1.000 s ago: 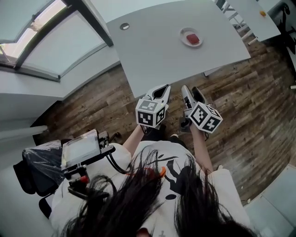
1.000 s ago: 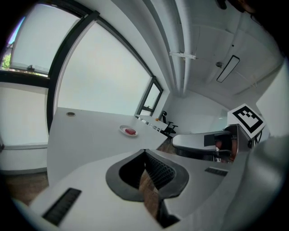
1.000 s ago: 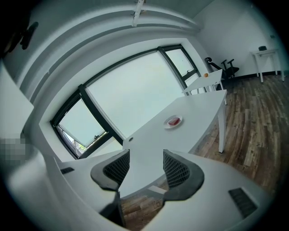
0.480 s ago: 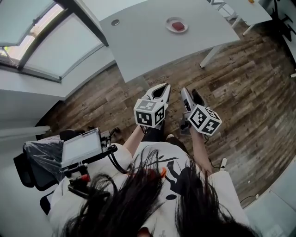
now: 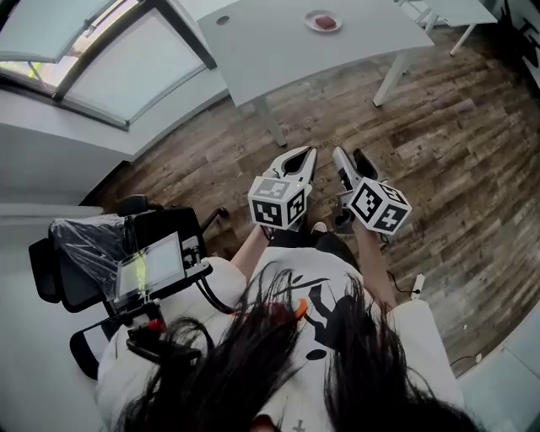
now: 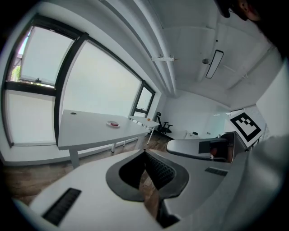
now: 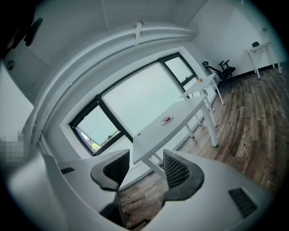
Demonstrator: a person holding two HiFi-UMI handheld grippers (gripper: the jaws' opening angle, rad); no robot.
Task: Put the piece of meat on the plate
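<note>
The left gripper [image 5: 300, 154] has its jaws together at the tips, with nothing between them. At 12 o'clock, well apart from both grippers, the piece of meat [image 5: 326, 20] lies on the plate [image 5: 310, 21] on the white table [image 5: 270, 46]. The right gripper [image 5: 348, 158] has its jaws apart and empty.

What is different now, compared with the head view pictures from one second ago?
The table, with the meat on its plate, has slid to the top edge of the head view and looks smaller, so the person has probably backed away. Nothing was taken or released. The left gripper and right gripper stay empty before the body.
</note>
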